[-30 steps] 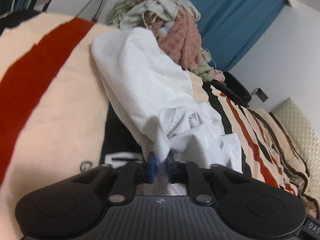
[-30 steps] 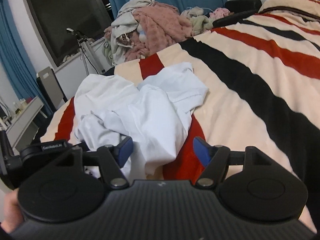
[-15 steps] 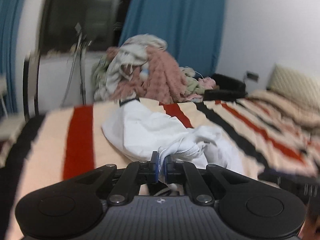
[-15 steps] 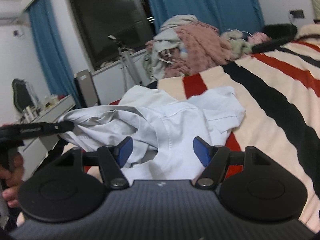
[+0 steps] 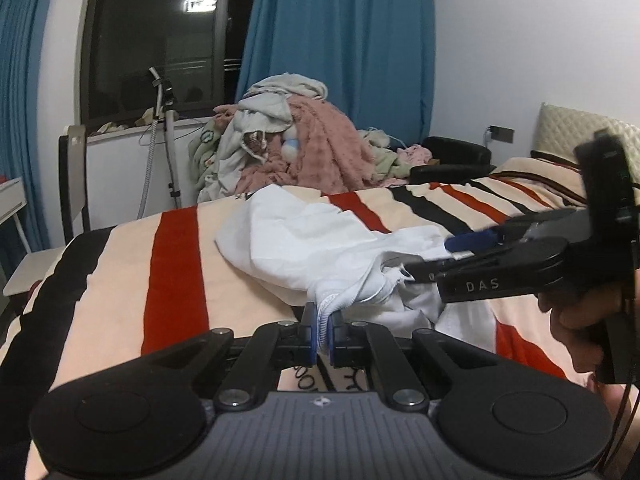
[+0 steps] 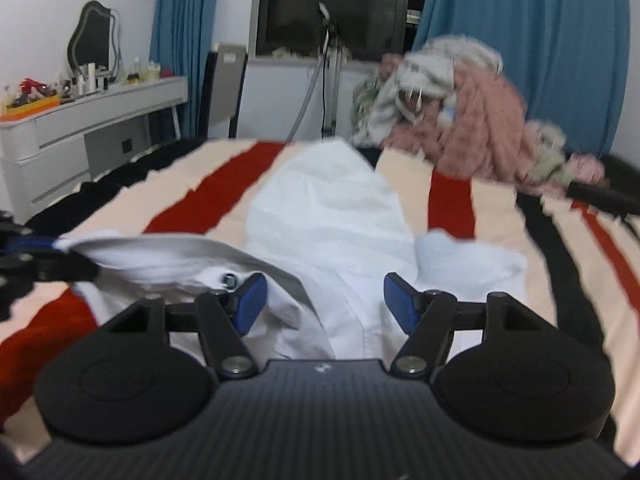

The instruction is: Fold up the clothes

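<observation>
A: Where did the crumpled white cotton shirt (image 5: 304, 248) lie?

B: Across the striped cream, red and black blanket (image 5: 176, 264). The left gripper (image 5: 320, 330) pinched a stitched hem between closed fingers; the right gripper (image 6: 320, 300) stood spread above the shirt, holding nothing.

A: How would it handle?

B: Probably light, limp and prone to bunching. A second hold on the collar edge (image 6: 192, 246) appeared best.

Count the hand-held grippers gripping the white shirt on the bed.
1. The left hand-held gripper pinches a bunched edge of the white shirt; the right hand-held gripper hovers open over it.
</observation>
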`<state>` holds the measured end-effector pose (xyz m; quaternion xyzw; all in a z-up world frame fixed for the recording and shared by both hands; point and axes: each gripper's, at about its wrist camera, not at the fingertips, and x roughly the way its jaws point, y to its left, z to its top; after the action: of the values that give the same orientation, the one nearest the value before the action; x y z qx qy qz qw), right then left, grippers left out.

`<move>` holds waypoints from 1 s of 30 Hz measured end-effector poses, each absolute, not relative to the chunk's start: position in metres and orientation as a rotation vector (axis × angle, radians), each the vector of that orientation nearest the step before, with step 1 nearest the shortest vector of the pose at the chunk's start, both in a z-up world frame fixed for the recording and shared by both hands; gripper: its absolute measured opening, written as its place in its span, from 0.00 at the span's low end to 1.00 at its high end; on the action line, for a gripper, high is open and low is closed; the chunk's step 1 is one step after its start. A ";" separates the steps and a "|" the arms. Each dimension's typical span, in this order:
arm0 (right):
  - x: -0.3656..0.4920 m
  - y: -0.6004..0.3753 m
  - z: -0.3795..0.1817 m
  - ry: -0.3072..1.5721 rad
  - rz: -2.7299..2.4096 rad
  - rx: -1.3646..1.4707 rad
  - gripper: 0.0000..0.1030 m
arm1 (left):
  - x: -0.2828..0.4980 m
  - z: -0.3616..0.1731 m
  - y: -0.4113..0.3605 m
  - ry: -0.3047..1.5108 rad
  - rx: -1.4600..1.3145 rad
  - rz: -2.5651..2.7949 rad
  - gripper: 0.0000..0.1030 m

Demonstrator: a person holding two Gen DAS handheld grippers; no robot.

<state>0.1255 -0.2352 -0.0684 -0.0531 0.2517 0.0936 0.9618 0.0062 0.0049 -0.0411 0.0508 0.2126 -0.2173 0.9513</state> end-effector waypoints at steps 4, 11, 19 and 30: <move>0.141 -0.251 -0.090 0.571 0.112 -0.064 0.64 | 0.016 -0.045 0.010 0.432 0.058 -0.435 0.05; 0.124 -0.273 -0.094 0.434 -0.135 0.035 0.64 | 0.031 -0.052 0.006 0.454 0.002 -0.435 0.05; 0.056 -0.267 -0.058 0.064 -0.274 -0.026 0.65 | 0.025 -0.054 -0.007 0.434 -0.017 -0.484 0.05; 0.053 -0.285 -0.066 0.229 -0.289 0.087 0.64 | 0.019 -0.076 -0.036 0.474 0.098 -0.511 0.41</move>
<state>0.0525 -0.2851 -0.0655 0.0434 0.1139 -0.1436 0.9821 0.0186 -0.0357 -0.0756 0.0479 0.2322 -0.2504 0.9386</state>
